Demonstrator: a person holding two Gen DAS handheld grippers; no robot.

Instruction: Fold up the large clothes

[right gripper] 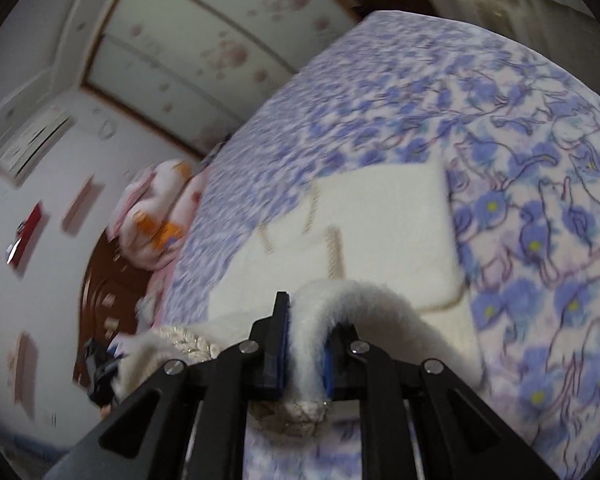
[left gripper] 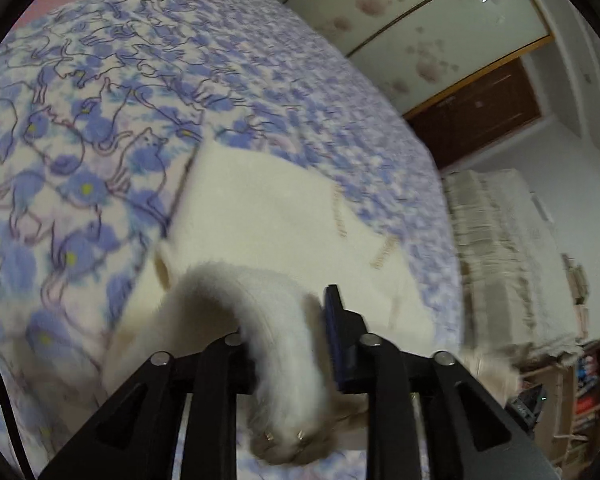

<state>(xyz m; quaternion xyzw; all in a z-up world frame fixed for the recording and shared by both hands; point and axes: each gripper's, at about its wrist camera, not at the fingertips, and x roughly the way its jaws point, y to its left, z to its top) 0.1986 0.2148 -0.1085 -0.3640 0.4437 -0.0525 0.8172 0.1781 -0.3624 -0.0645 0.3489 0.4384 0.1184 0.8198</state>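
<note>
Both views are smeared with motion blur, and both look down at a slant over a bed covered by a blue-and-white bedspread printed with cats and flowers.

The task's thing is a cream-white fluffy garment. Most of it lies flat on the bedspread as a roughly rectangular folded panel, with tan stitched lines on its surface (they look like embroidery, but the blur hides the detail). Its near edge rises off the bed into the two grippers.

In the left wrist view, the left gripper has a thick roll of the garment arching up between its fingers. The right-hand finger with its blue pad shows clearly and the fabric presses against it; the other finger is hidden behind the roll. A bunched end with small metal snaps hangs down near the camera.

In the right wrist view, the right gripper is clamped on a similar hump of the garment, squeezed between two blue-padded fingers, with a knitted, beaded-looking trim bunched below and to the left.

Around the bed: a pink-and-orange pillow or blanket at its far end, a dark wooden headboard, pale wardrobe doors with pink flower prints, and a cloth-draped shelf of books at the right of the left view.
</note>
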